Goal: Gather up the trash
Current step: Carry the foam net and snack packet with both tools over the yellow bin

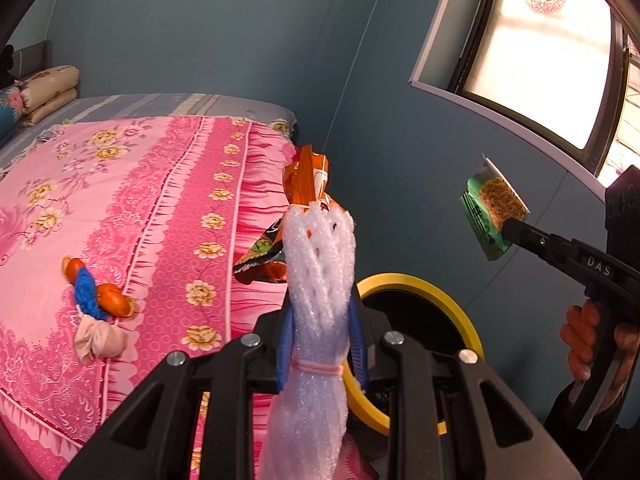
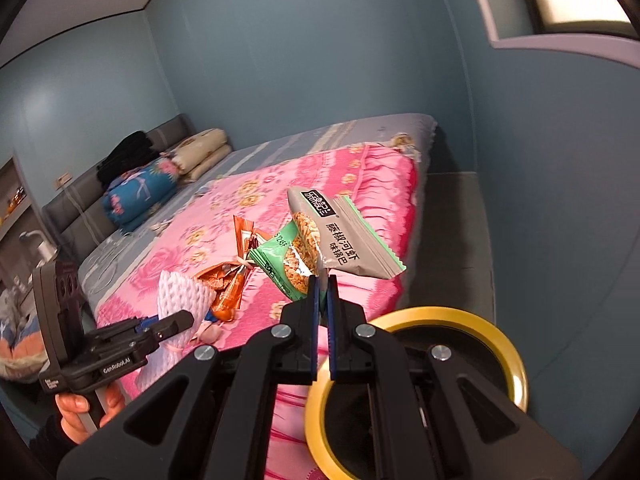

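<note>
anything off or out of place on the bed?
Yes. A small clump of leftovers still lies on the pink bedspread: orange pieces, a blue scrap and a knotted pale bundle. Nothing looks spilled. Both grippers hold trash above the yellow-rimmed bin.

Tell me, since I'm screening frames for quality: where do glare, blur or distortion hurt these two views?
Left wrist view: the window is blown out white and fisheye bends its frame; the foam net stays sharp. Right wrist view: the yellow bin rim smears near the lens; the snack packet text reads clearly.
</note>
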